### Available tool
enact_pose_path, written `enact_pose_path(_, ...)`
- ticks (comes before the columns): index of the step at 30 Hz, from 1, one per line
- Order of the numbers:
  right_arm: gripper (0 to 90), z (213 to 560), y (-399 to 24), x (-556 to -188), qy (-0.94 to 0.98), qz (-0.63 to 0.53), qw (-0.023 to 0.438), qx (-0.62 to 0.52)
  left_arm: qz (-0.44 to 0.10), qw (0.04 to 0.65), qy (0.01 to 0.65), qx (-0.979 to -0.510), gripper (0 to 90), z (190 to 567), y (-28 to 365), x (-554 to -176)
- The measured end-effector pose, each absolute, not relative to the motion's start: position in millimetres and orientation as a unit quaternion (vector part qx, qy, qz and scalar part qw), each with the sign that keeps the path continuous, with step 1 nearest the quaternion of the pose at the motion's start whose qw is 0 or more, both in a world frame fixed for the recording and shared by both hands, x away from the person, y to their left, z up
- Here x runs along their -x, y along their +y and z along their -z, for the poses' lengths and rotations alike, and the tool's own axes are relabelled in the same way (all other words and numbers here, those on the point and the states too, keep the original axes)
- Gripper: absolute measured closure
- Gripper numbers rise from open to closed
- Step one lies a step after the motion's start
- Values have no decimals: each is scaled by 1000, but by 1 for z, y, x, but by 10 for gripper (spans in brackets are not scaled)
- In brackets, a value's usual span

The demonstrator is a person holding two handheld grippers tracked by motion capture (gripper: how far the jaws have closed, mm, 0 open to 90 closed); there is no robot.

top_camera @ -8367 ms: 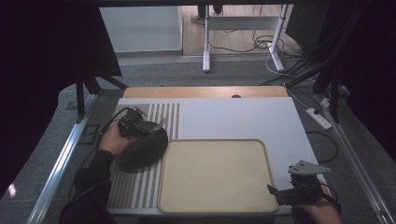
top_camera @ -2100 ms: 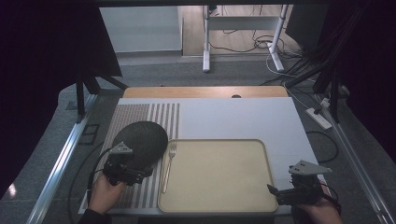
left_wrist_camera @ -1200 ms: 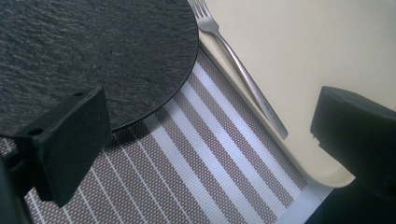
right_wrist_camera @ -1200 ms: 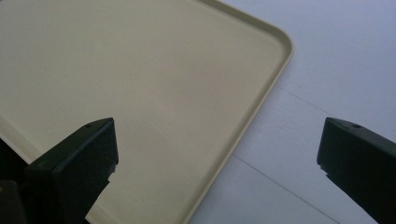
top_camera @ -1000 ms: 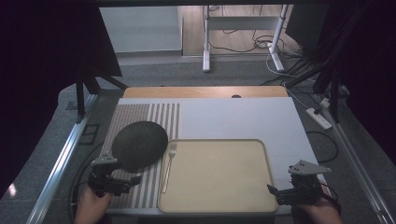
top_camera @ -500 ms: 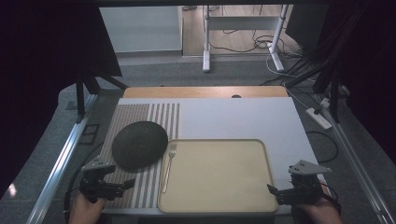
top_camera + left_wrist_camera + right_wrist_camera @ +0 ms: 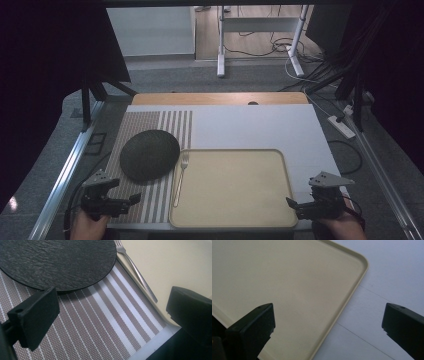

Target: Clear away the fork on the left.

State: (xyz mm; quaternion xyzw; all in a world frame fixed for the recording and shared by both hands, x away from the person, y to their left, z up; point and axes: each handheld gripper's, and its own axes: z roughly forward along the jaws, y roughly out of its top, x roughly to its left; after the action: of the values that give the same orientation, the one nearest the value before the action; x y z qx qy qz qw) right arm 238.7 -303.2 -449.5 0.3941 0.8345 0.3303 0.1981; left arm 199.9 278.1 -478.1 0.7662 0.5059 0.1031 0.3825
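Note:
A round black slate plate (image 7: 149, 154) (image 7: 57, 262) lies on the striped placemat (image 7: 145, 125) (image 7: 100, 330). A silver fork (image 7: 180, 177) (image 7: 136, 270) lies along the left rim of the beige tray (image 7: 232, 187) (image 7: 175, 262) (image 7: 287, 290). My left gripper (image 7: 134, 200) (image 7: 112, 315) is open at the front left corner, over the placemat, nearer me than the plate, with nothing between its jaws. At the front right, my right gripper (image 7: 291, 204) (image 7: 328, 325) is open over the tray's front right corner, holding nothing.
The white table top (image 7: 250, 125) (image 7: 392, 272) stretches behind and right of the tray. A wooden strip (image 7: 220, 98) runs along the far edge. Metal rails (image 7: 65, 170) flank the table. Cables and a power strip (image 7: 341, 126) lie on the floor at the right.
The left gripper let go of the black plate on the placemat, then drew back toward the front left corner. A fork now lies beside the tray. The right gripper stayed put.

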Motion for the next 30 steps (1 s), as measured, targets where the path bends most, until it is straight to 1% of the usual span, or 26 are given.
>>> enact_pose_path(24,0,449,-304,-239,831,-326,203,-402,-122,365,517,-765,0,475,282,-184)
enact_pose_path(30,0,449,-304,-239,834,-319,202,-403,-129,350,520,-768,0,475,282,-181)
